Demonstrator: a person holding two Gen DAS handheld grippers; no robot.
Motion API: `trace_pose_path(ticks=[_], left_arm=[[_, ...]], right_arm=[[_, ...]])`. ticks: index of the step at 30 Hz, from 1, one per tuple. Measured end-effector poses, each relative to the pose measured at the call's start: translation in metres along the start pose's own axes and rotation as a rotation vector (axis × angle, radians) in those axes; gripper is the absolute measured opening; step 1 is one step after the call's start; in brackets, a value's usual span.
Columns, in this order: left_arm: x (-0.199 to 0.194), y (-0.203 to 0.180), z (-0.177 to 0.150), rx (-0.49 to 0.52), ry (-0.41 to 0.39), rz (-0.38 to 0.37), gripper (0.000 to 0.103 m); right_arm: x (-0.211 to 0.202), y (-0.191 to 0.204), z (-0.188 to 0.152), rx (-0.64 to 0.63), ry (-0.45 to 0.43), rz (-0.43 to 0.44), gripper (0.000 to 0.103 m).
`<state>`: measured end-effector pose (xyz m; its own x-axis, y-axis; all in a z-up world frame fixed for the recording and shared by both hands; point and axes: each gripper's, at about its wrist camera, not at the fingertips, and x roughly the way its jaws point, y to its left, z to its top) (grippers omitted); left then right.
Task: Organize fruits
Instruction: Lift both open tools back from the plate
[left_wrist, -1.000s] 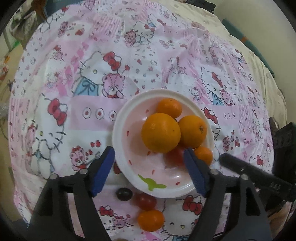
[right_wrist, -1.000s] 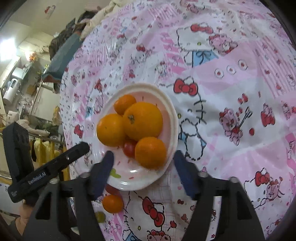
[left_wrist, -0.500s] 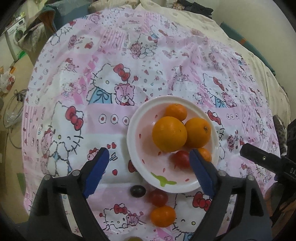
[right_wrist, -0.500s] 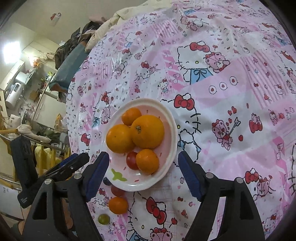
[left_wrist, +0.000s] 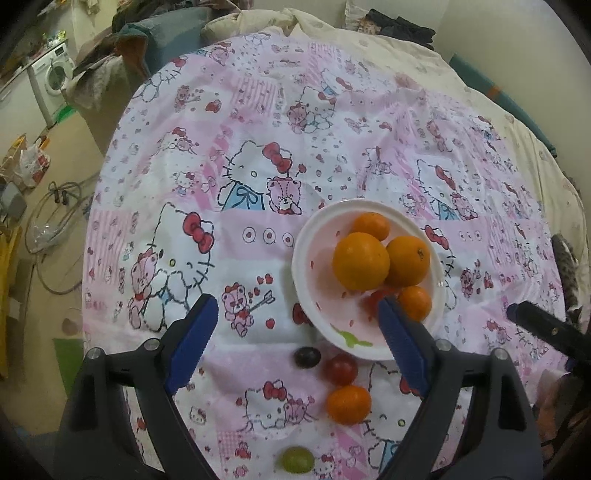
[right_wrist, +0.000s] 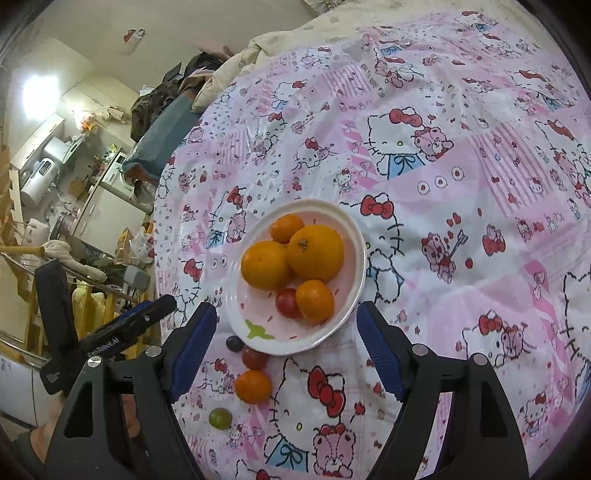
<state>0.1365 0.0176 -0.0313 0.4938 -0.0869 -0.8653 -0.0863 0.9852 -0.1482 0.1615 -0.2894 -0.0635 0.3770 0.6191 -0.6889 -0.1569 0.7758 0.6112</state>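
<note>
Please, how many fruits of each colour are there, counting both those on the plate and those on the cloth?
Orange fruit: 5 (4 on the plate, 1 on the cloth)
Red tomato: 2 (1 on plate, 1 on cloth)
Dark grape: 1
Green grape: 1
Total: 9

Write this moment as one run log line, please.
left gripper: open, empty | right gripper: open, empty | plate: five fruits | cloth: four fruits beside plate

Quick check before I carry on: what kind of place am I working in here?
Most likely a lived-in home, not a lab. A washing machine stands at the back, clothes are piled on furniture, and the fruit plate sits on a cartoon-print tablecloth.
</note>
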Motion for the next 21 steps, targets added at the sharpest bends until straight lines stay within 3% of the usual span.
trace_pose_path(ticks=[10,21], left_arm=[[-0.023,0.002,-0.023,0.001,-0.007,0.027,0.086],[-0.013,0.014,-0.036,-0.01,-0.004,0.088,0.086]], right_arm=[[-0.007,0.008,-0.019,-0.017,0.006,0.019,0.081],[0.015,0.015,-0.031,-0.034,0.072,0.011,0.081]])
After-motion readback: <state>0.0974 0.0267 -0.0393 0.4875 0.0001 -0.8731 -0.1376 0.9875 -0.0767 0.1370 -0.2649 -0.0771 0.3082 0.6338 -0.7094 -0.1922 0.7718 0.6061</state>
